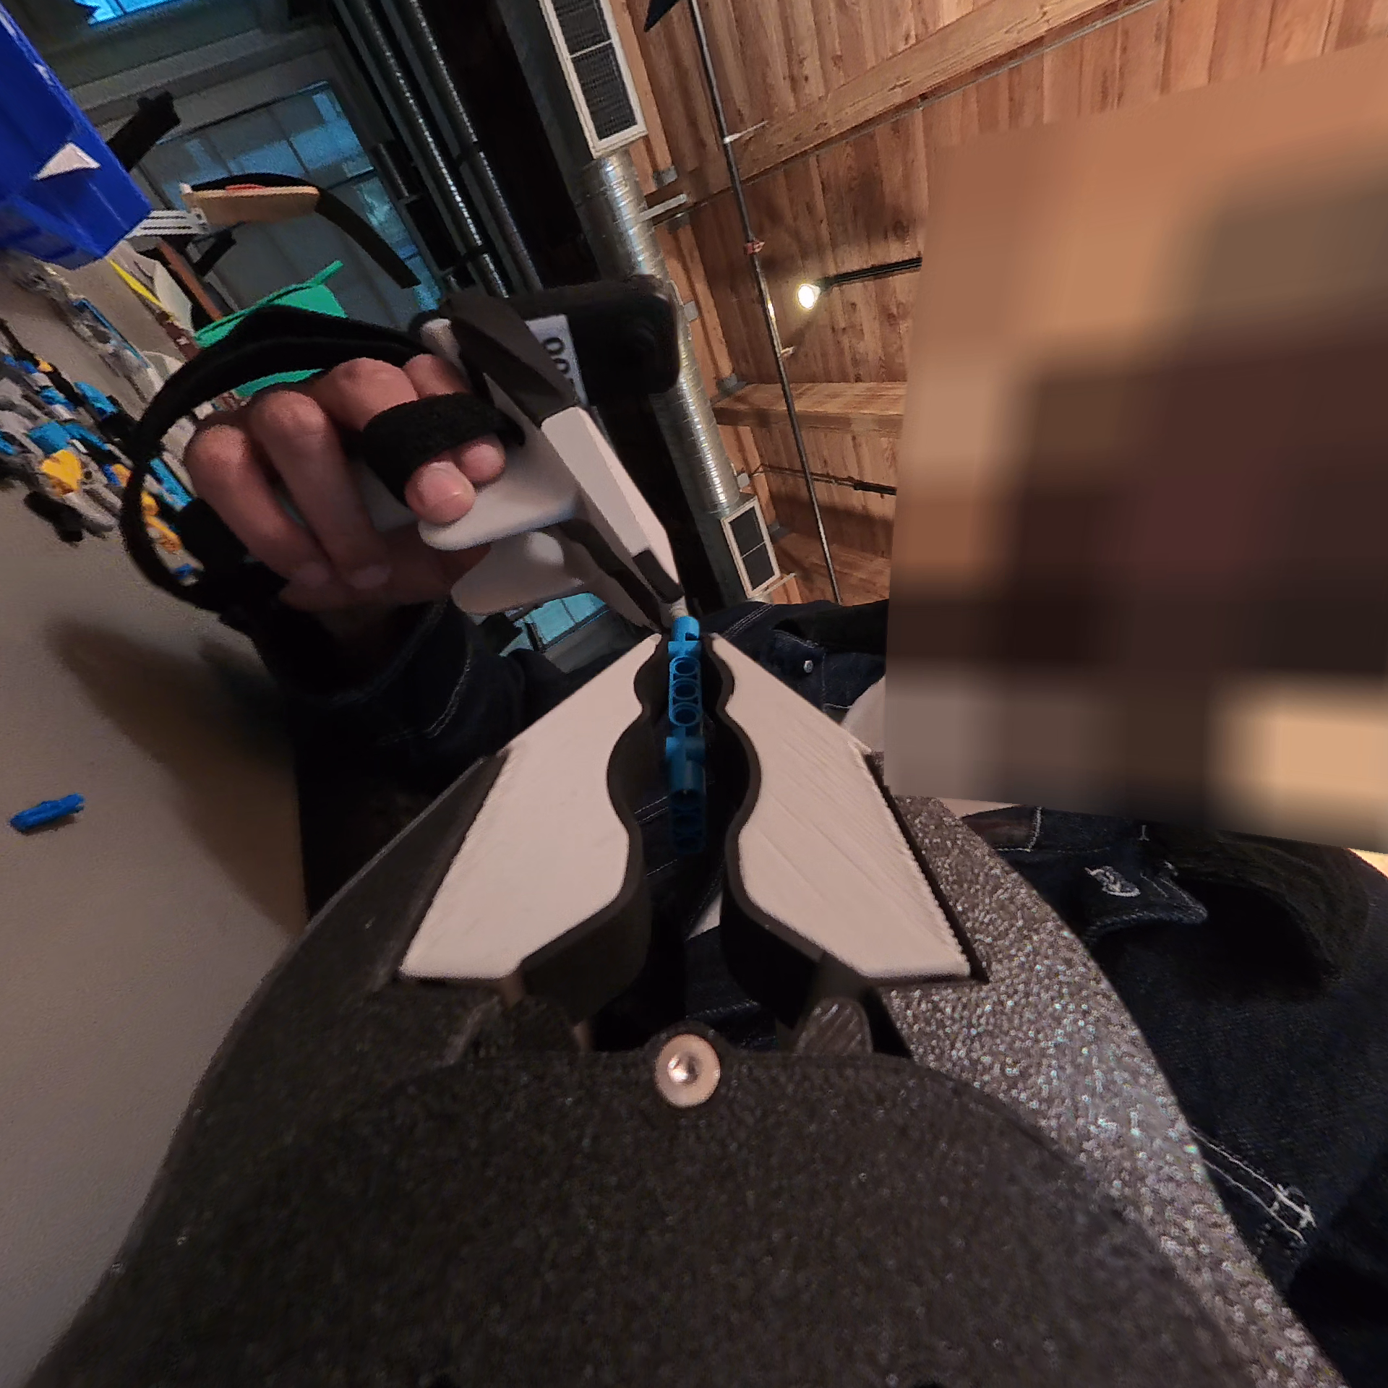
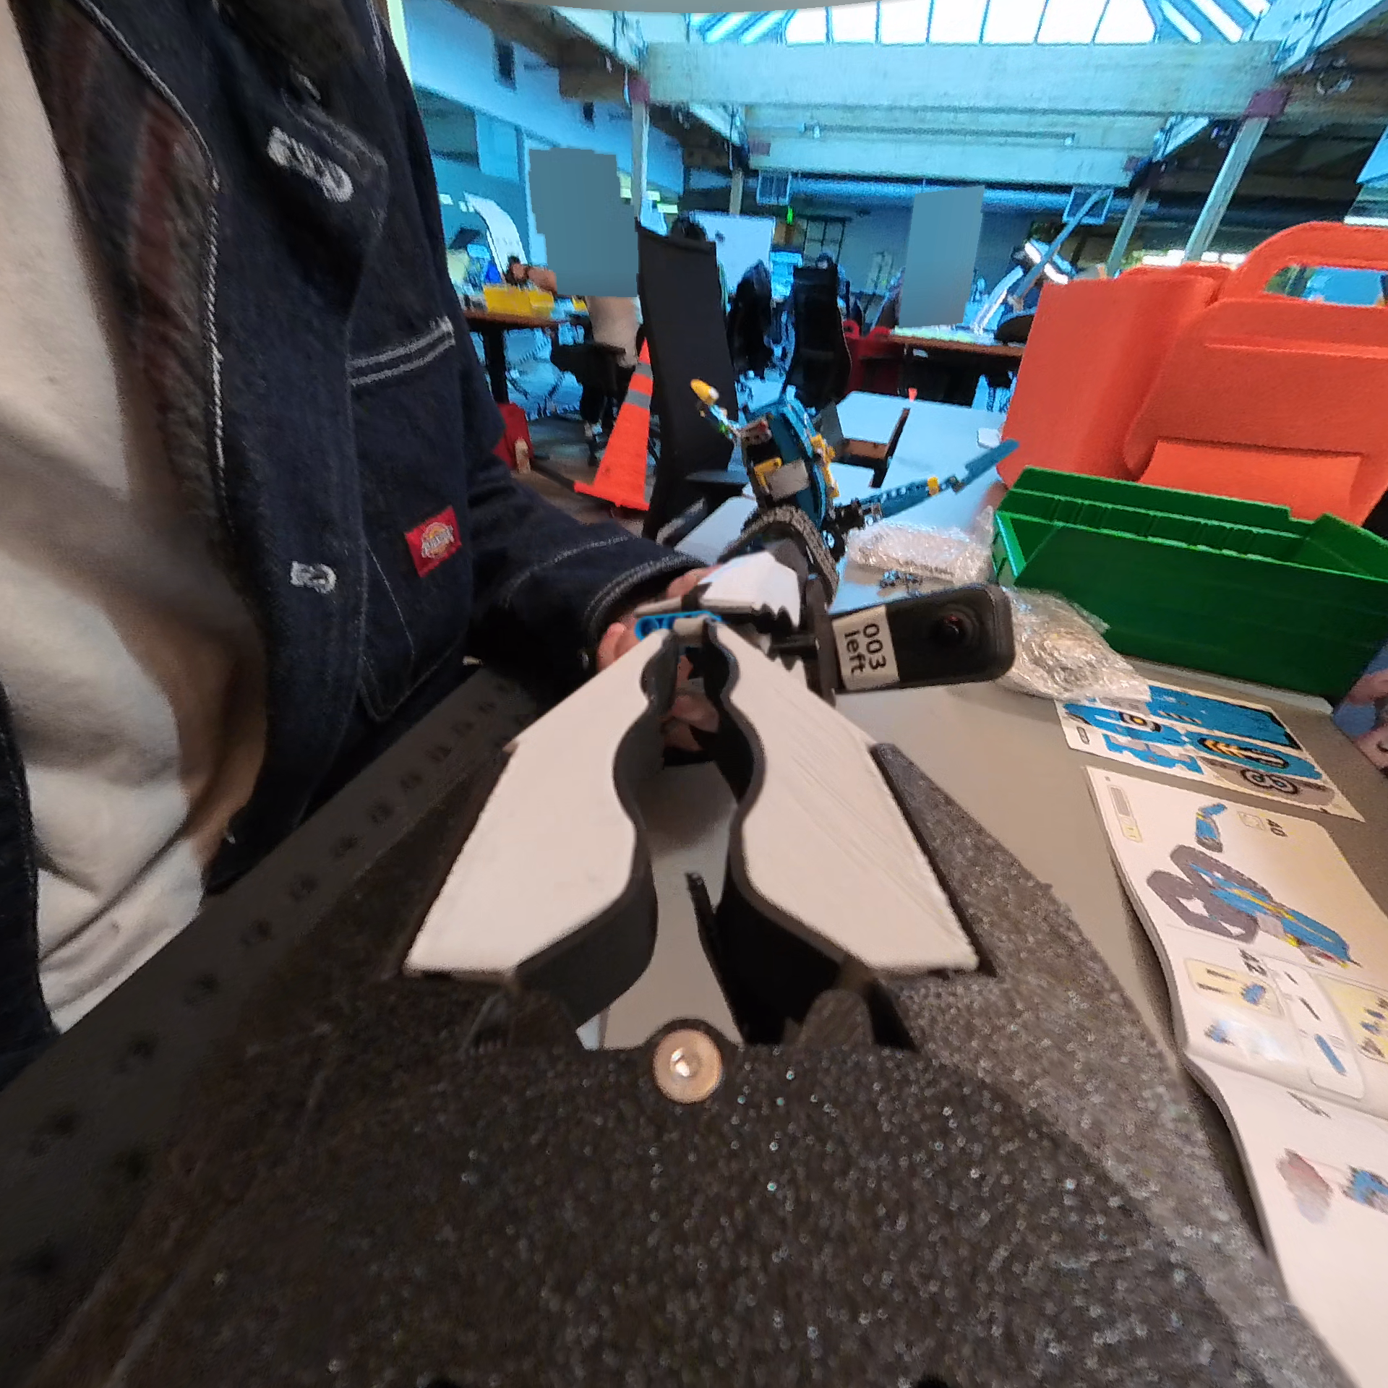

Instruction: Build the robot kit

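Over a grey worktable (image 2: 999, 743) in a timbered workshop, our left gripper (image 1: 685, 638) pinches a blue beam (image 1: 683, 702) at centre frame. Our right gripper (image 2: 687, 638) clamps its tip; twisting apart could snap it free.

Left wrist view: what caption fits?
Left gripper pinches a blue beam while the right gripper meets its tip.
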Demonstrator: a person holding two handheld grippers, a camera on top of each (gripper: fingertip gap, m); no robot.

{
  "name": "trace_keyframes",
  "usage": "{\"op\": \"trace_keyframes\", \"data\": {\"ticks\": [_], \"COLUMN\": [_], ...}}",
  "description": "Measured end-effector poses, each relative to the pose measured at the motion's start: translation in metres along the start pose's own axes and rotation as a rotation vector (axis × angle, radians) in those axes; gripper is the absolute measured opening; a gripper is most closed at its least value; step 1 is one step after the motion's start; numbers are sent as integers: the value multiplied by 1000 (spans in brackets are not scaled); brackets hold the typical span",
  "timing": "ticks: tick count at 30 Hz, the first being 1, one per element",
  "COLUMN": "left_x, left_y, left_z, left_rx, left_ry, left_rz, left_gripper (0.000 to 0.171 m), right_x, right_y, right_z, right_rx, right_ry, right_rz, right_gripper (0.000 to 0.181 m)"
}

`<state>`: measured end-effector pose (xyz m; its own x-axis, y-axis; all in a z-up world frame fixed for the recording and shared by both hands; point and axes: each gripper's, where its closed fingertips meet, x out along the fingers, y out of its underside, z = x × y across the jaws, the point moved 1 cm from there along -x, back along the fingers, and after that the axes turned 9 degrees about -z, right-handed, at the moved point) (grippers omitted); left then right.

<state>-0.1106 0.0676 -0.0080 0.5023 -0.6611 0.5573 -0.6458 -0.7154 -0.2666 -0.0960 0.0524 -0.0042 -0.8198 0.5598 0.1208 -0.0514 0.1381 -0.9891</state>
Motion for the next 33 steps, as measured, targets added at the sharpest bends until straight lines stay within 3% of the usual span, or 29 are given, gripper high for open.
{"op": "trace_keyframes", "data": {"ticks": [9,13,16,27,33], "left_x": [-9,-22,-26,-20,-22], "left_y": [2,-1,0,-1,-4], "left_z": [21,50,59,48,50], "left_rx": [109,213,220,126,112], "left_ry": [-187,-405,-462,-354,-362], "left_rz": [54,91,106,65,43], "left_gripper": [6,6,6,6,6], "right_x": [-9,-19,-20,-15,-17], "right_y": [25,48,58,43,47], "right_z": [-2,-9,-9,-9,-12], "right_rx": [-17,-26,-56,-26,-49], "right_ry": [41,104,114,89,115], "right_rz": [235,405,472,285,329], "right_gripper": [6,7,7,7,7]}}
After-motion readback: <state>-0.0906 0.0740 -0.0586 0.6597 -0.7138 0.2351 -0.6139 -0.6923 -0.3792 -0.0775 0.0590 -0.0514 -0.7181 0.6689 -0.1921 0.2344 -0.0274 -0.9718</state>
